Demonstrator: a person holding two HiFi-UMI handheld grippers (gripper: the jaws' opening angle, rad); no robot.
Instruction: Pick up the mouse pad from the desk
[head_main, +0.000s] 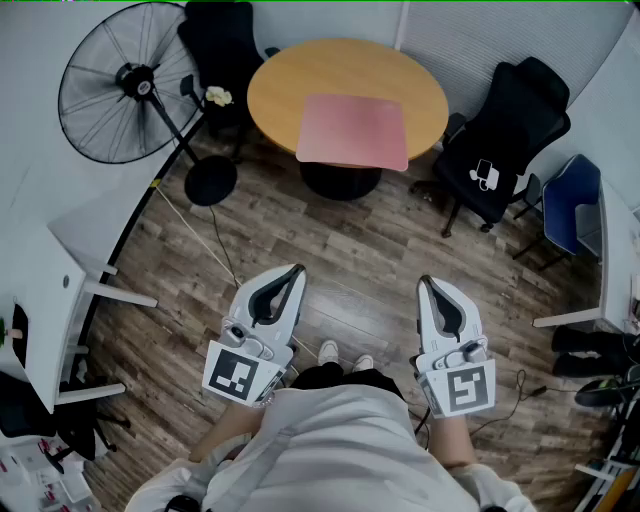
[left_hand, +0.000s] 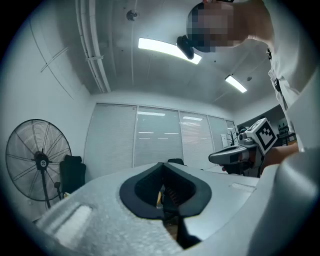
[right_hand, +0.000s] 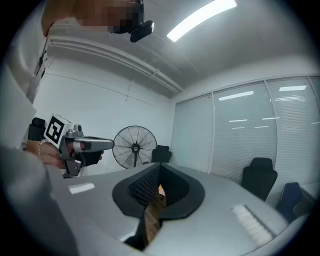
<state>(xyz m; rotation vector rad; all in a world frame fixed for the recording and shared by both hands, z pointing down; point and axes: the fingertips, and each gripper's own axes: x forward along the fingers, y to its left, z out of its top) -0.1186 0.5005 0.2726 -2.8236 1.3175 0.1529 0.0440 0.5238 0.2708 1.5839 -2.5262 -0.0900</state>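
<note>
Nearest, the left gripper (head_main: 296, 270) at seven o'clock and the right gripper (head_main: 425, 283) at five o'clock both have jaws pressed together, empty. Farther off, at twelve o'clock, the pink mouse pad (head_main: 353, 130) lies flat on the round table (head_main: 300, 75).

**Room Layout, Seen From Above**

Far ahead, tabletop (head_main: 290, 80), with mouse pad (head_main: 354, 132) lying on its near half. Left of tabletop, fan (head_main: 125, 85) standing on the floor (head_main: 360, 250); just behind, between fan and tabletop, a chair (head_main: 215, 50). Right of tabletop, a second chair (head_main: 505, 150). Nearest, above the floor, left tongs (head_main: 297, 268) and right tongs (head_main: 425, 282) side by side, well apart from tabletop.
</note>
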